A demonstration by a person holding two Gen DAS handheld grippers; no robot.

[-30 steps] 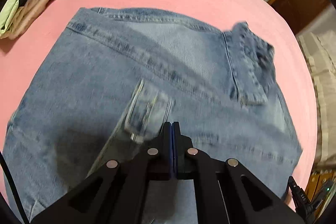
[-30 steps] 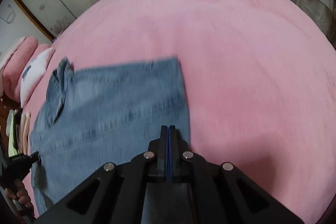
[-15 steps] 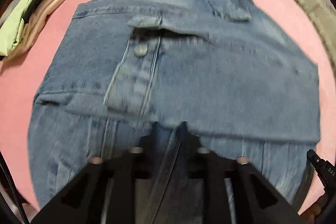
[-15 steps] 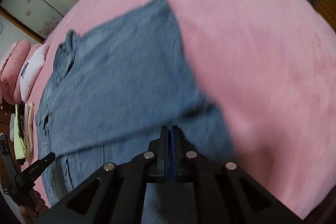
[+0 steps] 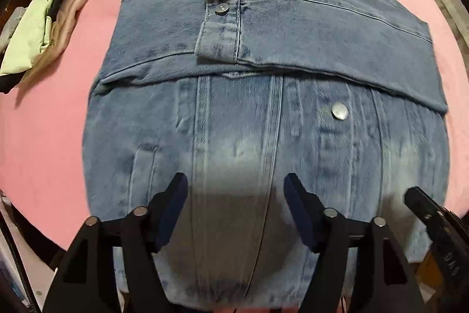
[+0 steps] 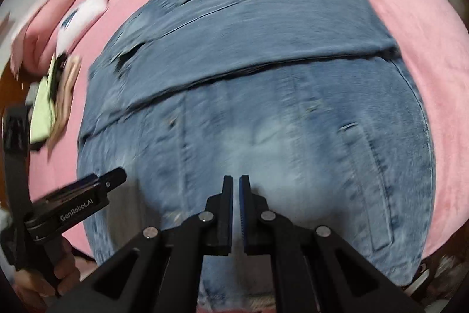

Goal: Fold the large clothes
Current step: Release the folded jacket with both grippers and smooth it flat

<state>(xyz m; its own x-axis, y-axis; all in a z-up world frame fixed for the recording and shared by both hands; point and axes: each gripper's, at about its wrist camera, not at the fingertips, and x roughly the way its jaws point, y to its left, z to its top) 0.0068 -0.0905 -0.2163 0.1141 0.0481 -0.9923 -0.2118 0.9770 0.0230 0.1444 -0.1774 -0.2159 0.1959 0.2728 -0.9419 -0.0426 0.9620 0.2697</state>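
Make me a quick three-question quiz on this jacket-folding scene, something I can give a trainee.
1. True or false: the denim jacket lies on a green cover.
2. What lies folded across the jacket's upper part? A) a sleeve B) a towel C) a belt
3. Fill in: in the left wrist view, the pile of folded clothes lies to the jacket's ____.

Key: 1 false, the bed cover is pink; 2 A; 3 left.

Bare pink bedspread (image 5: 44, 119) all round denim jacket (image 5: 263, 122), stacked clothes (image 5: 49, 20) crowding far-left side
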